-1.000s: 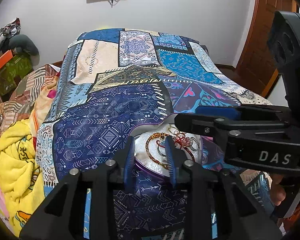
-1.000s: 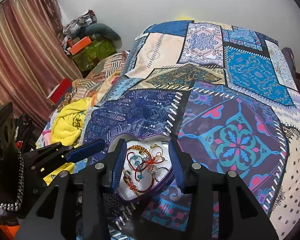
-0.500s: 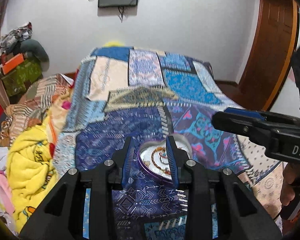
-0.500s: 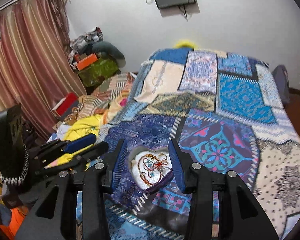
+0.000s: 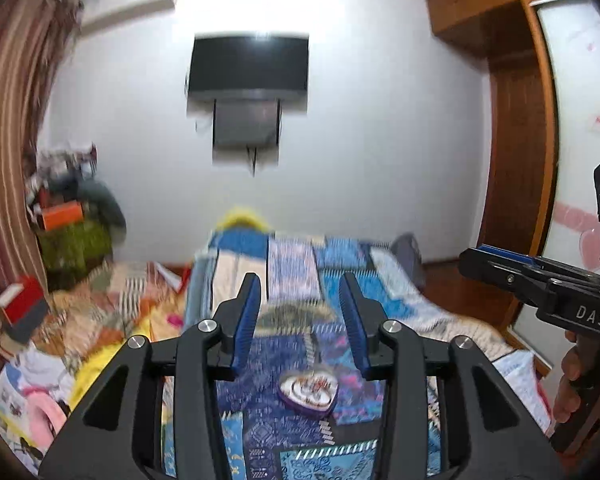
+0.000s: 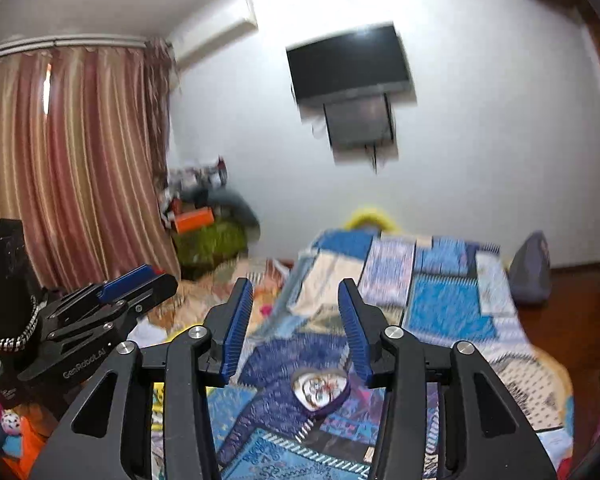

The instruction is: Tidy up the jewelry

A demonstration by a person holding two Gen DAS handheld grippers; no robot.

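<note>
Left gripper: my black two-finger gripper with blue ribbed pads (image 5: 300, 320) is released, jaws spread wide, nothing between them; it hangs high above the bed.
Right gripper: my second black gripper with blue ribbed pads (image 6: 296, 326) is likewise spread and empty, raised above the bed.
Cross views: the right gripper (image 5: 540, 284) shows at the right edge of the left view, with my hand (image 5: 576, 380) on its handle; the left gripper (image 6: 100, 312) shows at the left edge of the right view.
Jewelry box: a heart-shaped purple tin with a pale lining (image 5: 308, 392) lies open-topped on the bed, framed between my left jaws but well below them; in the right view it (image 6: 320, 390) sits just inside my right-hand pad, also well below.
Jewelry: a tangle of red, gold and beaded pieces (image 5: 314, 384) rests inside the tin; blur keeps me from telling individual pieces.
Bed: a mattress under a blue patchwork cover with geometric prints (image 5: 292, 276) carries the tin near its close end.
Wall: a black flat television (image 5: 248, 64) is mounted on the white wall beyond the bed.
Left side of room: a striped red-brown curtain (image 6: 72, 160), an orange box on a green bundle (image 6: 192, 218), and crumpled yellow and orange bedding (image 5: 112, 320) beside the bed.
Right side of room: a brown wooden wardrobe (image 5: 512, 168).
</note>
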